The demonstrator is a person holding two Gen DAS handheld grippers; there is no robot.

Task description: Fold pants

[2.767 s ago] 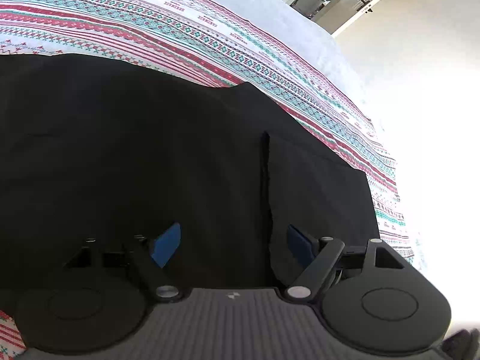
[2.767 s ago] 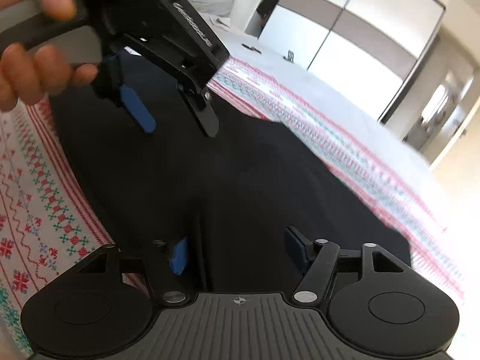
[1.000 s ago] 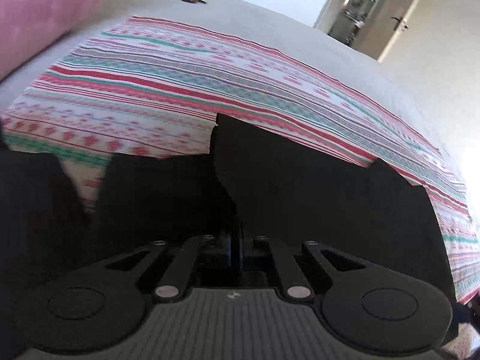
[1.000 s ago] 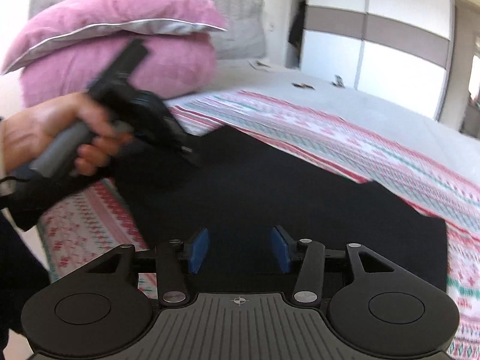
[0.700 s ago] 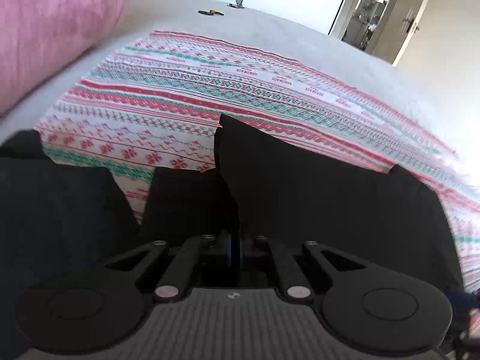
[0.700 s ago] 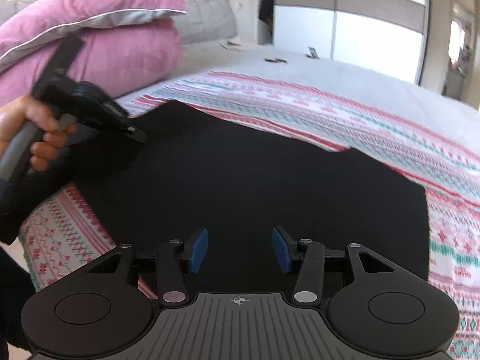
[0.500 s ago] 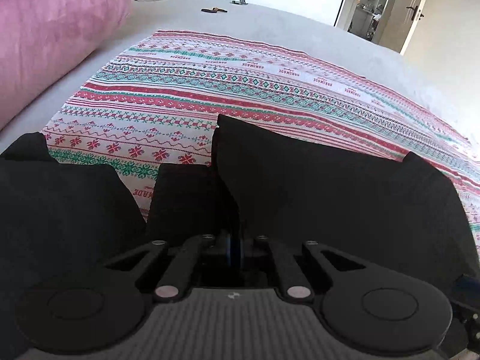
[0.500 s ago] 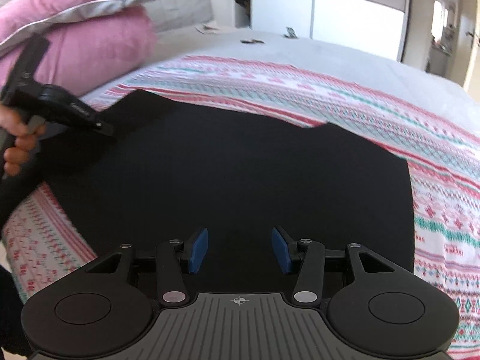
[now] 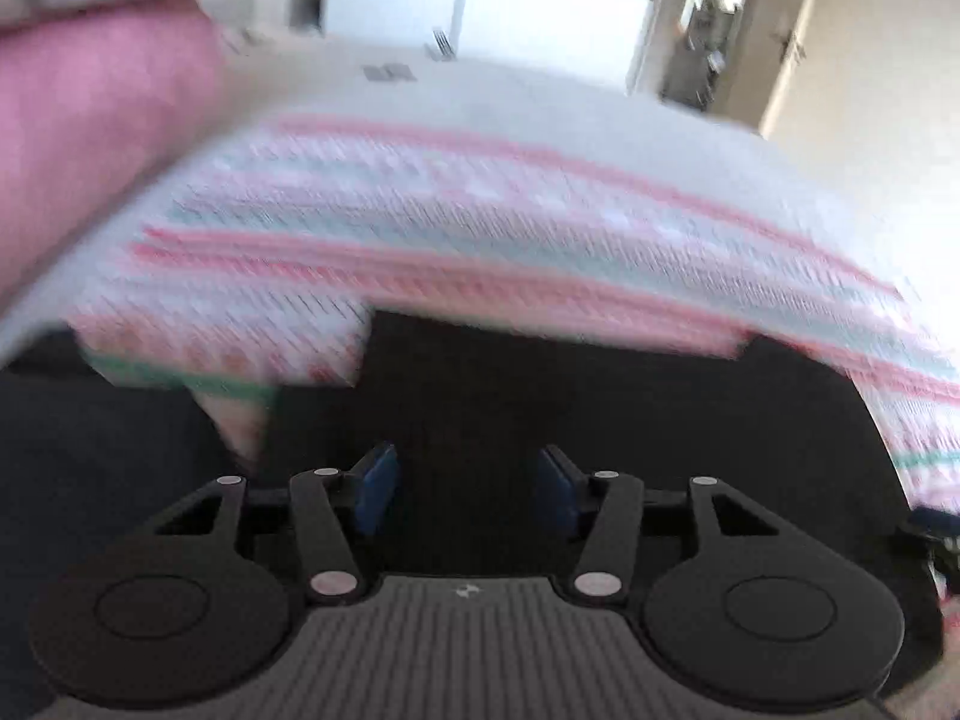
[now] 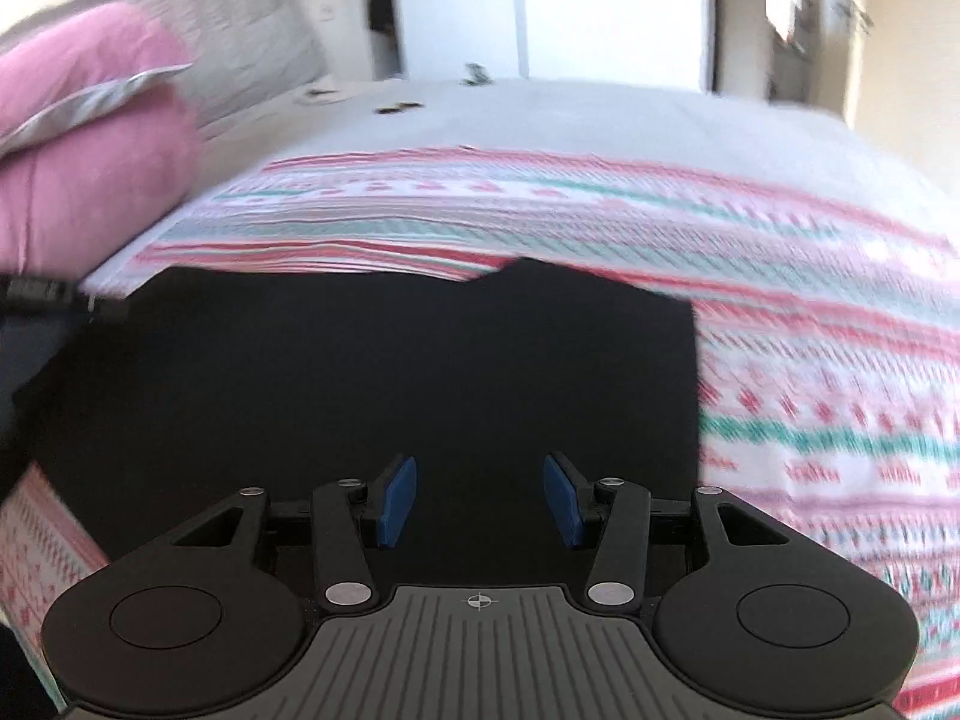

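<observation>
The black pants point(image 10: 390, 360) lie folded flat as a wide dark rectangle on the striped blanket point(image 10: 810, 396). They also show in the left wrist view point(image 9: 600, 396), which is blurred by motion. My left gripper point(image 9: 468, 489) is open and empty, just above the near left part of the pants. My right gripper point(image 10: 478, 501) is open and empty, over the pants' near edge. The tip of the left gripper shows at the far left of the right wrist view point(image 10: 42, 291).
A pink pillow point(image 10: 78, 162) lies at the left on the grey bed point(image 10: 540, 114). A white wardrobe point(image 10: 558, 18) stands behind the bed. A doorway point(image 9: 708, 42) is at the far right. Small dark items point(image 10: 396, 107) lie on the far bed surface.
My left gripper has opened and let go of the pants, which now lie flat. Both grippers have pulled back a little from the cloth.
</observation>
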